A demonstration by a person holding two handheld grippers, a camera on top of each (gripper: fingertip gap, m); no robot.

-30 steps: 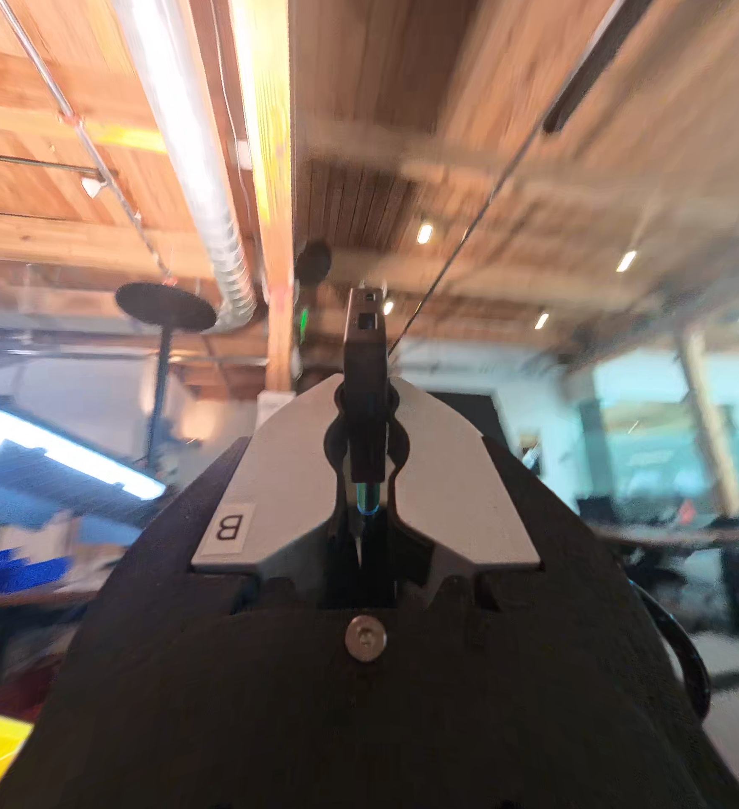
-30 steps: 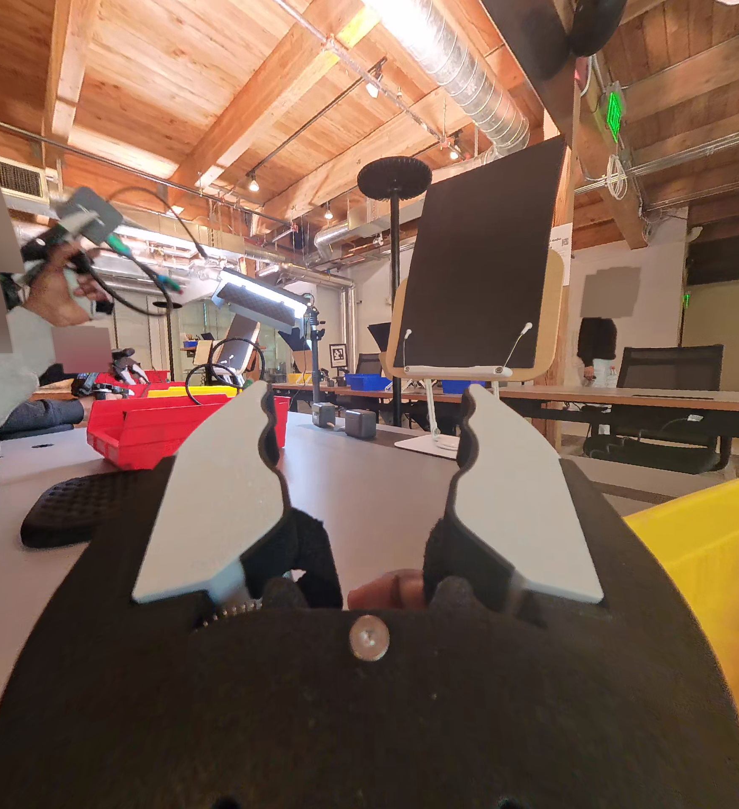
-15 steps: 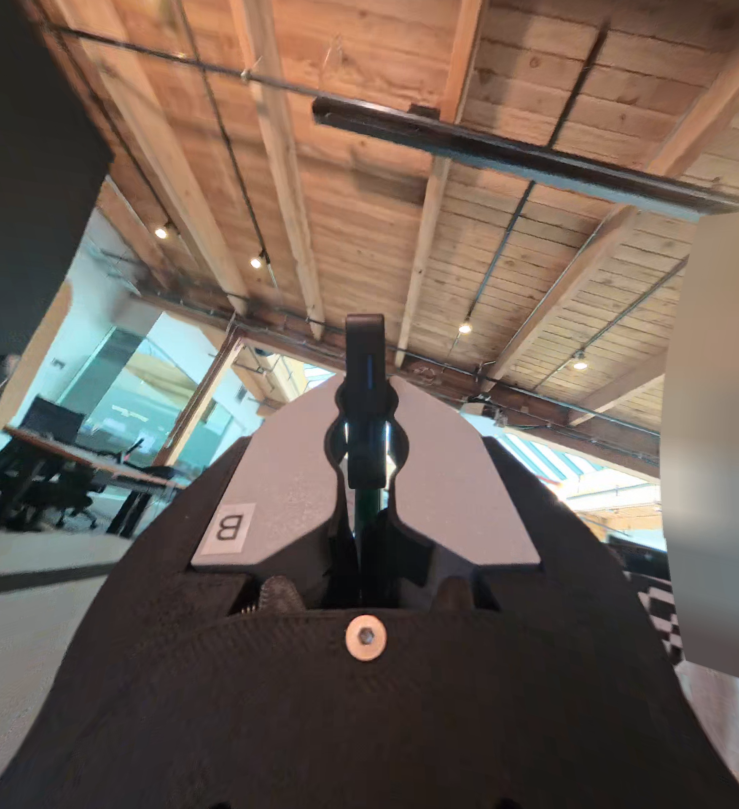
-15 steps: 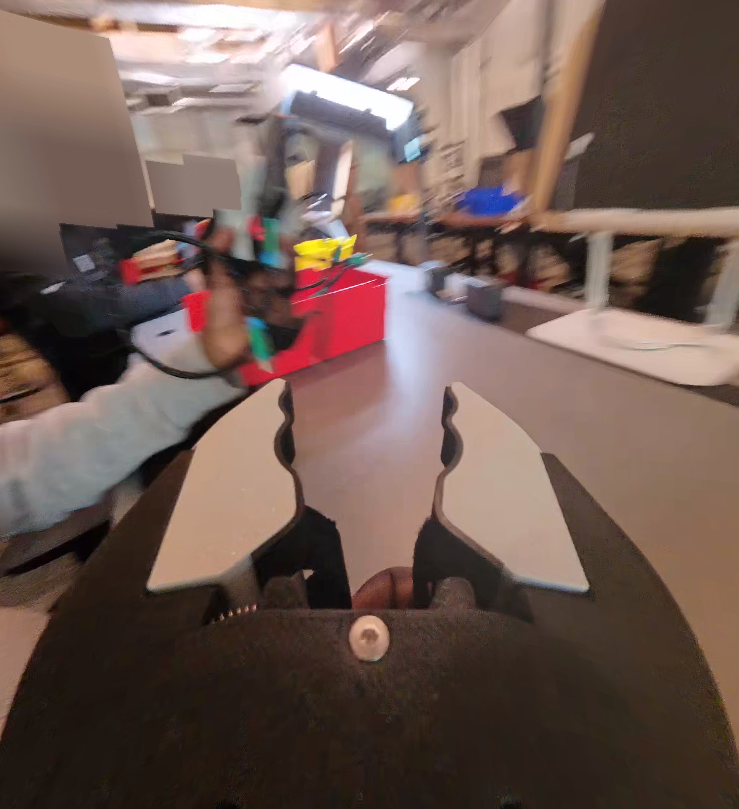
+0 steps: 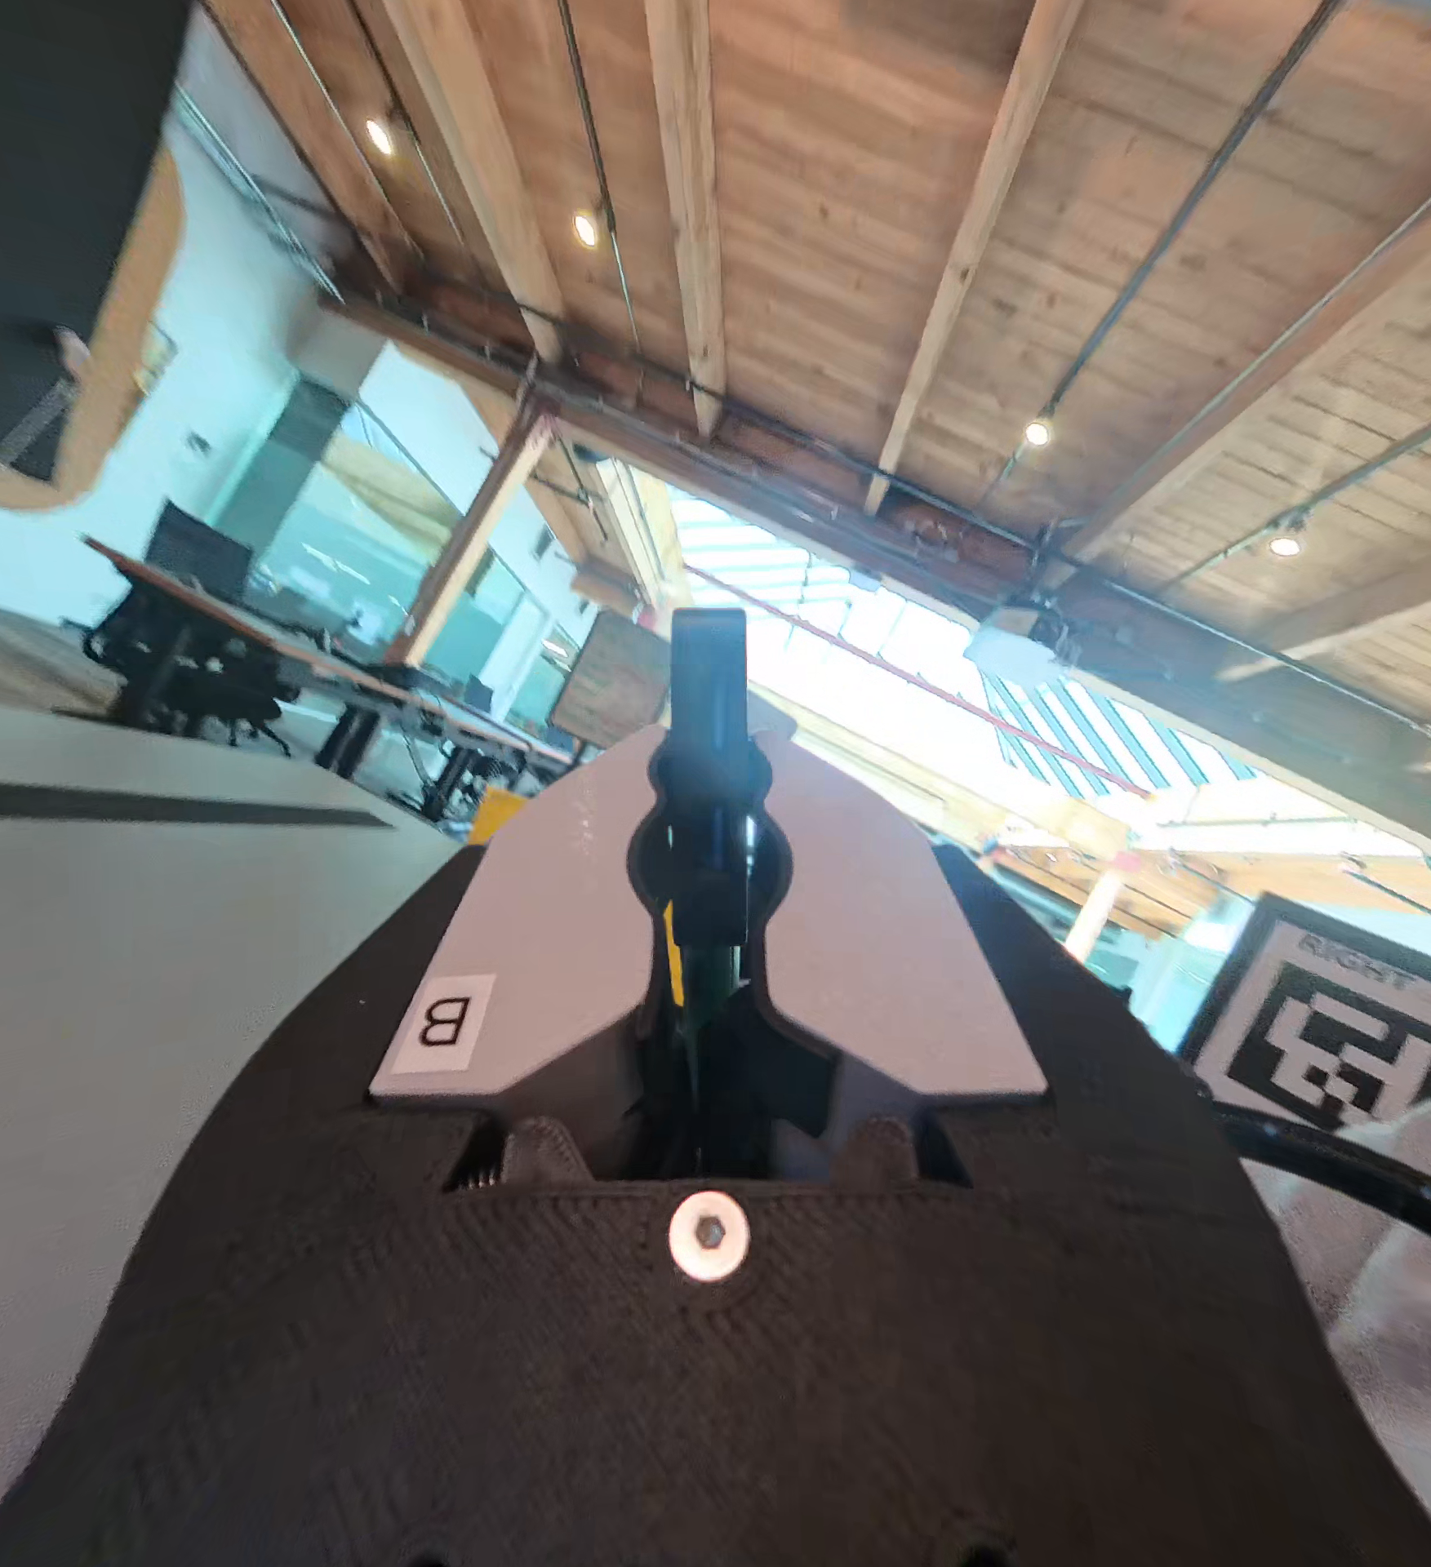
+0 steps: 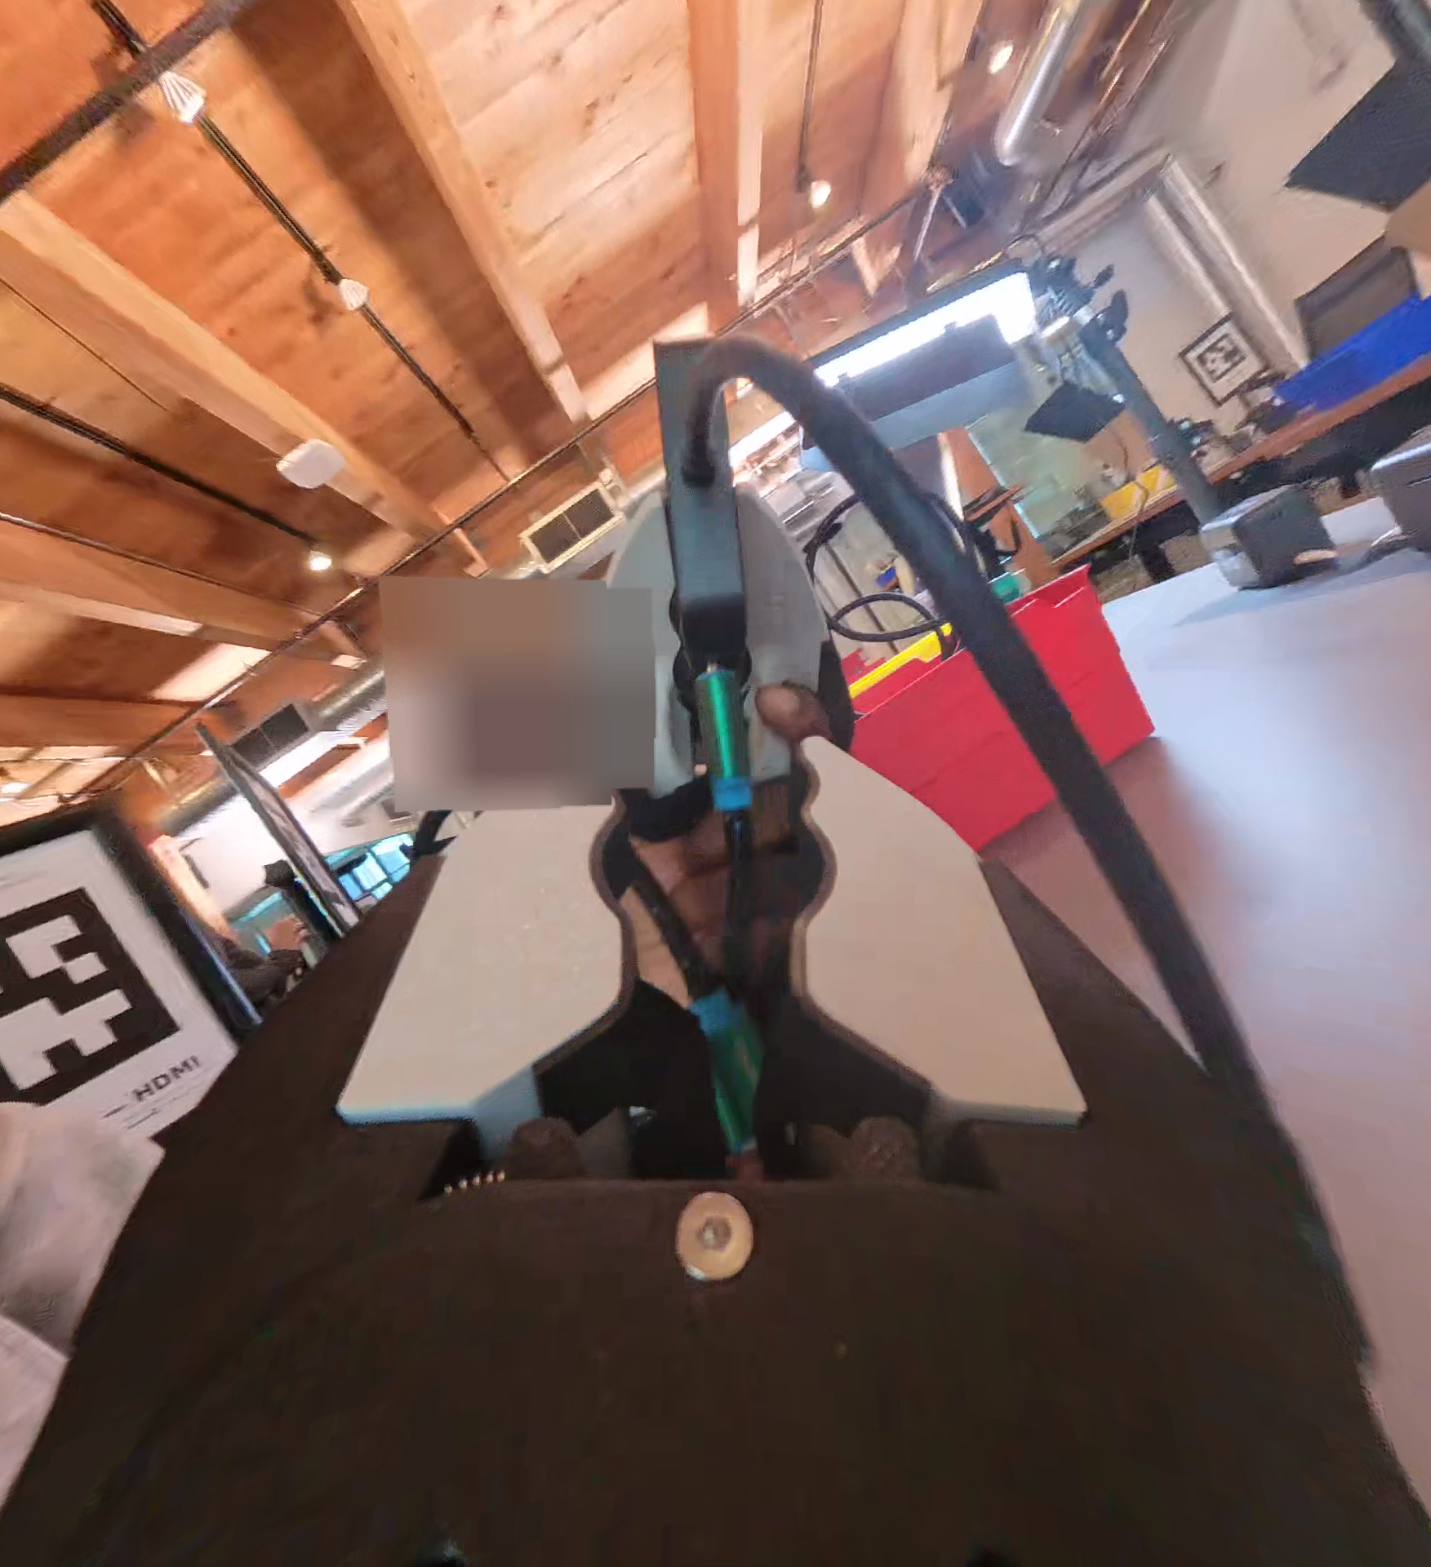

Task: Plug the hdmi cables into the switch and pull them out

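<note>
My left gripper (image 5: pixel 707 814) was clamped on a rigid black HDMI plug (image 5: pixel 707 721), best held by its hard shell. My right gripper (image 6: pixel 712 856) stood parted around a limp green-sleeved cable (image 6: pixel 735 1051). Beyond, the switch (image 6: pixel 701 517) was held aloft.

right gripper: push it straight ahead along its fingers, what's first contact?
Likely the green-collared cable running up between the open right gripper fingers, then the black plug and the left gripper holding it. Depth is unclear.
</note>
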